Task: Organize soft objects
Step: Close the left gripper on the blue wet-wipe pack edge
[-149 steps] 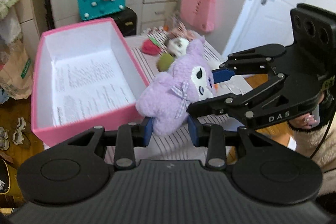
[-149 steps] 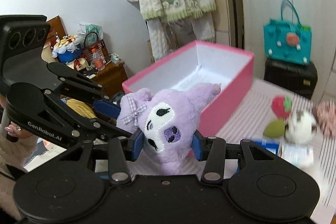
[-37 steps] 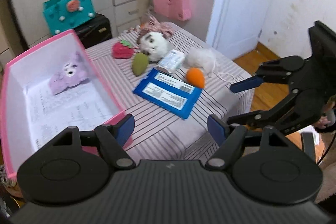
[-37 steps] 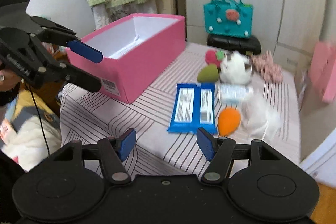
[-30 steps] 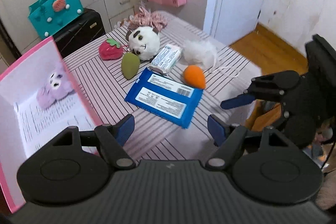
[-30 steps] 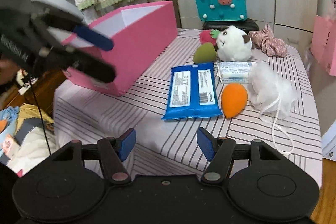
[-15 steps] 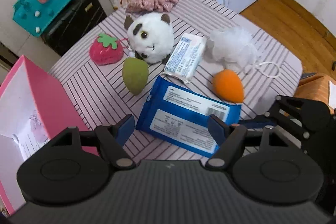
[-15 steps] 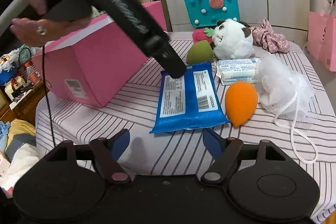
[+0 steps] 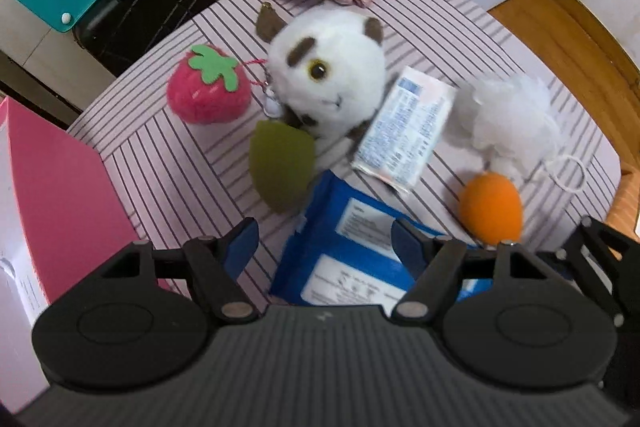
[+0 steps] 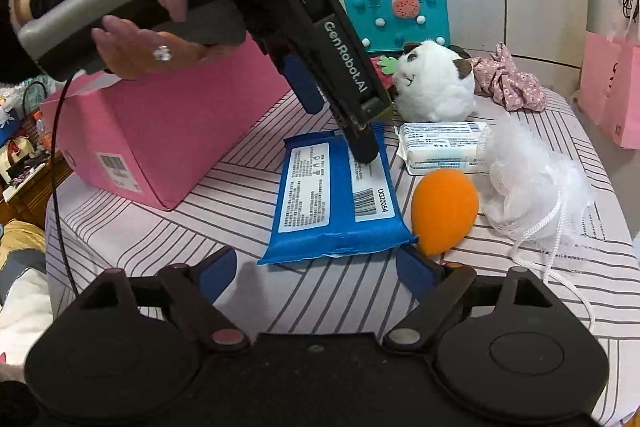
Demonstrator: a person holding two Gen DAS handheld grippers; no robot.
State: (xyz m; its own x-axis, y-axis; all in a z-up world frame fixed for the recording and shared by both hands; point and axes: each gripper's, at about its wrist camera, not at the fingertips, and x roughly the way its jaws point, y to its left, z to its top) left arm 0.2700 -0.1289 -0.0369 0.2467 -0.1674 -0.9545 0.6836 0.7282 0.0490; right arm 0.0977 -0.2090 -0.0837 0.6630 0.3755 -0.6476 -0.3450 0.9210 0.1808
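Left hand-held gripper [image 10: 352, 131] tilted steeply down over the blue wipes pack [image 10: 336, 195], jaws closing with nothing pinched yet, one tip at the pack's far end; probably the next pick. Right hand-held gripper [image 10: 316, 267] low at the counter's near edge, jaws opening, empty, bracketing the pack's near end. Soft things bunched mid-counter [image 10: 160, 239]: orange sponge [image 10: 444, 215], white mesh puff [image 10: 532, 183], white plush [image 10: 436, 87], green sponge [image 9: 280, 167], strawberry [image 9: 208, 91]; pink box [image 10: 160, 131] at the left edge, likely the destination. Legible: "GenRobot.AI" on the gripper; "LX370054" on the pack.
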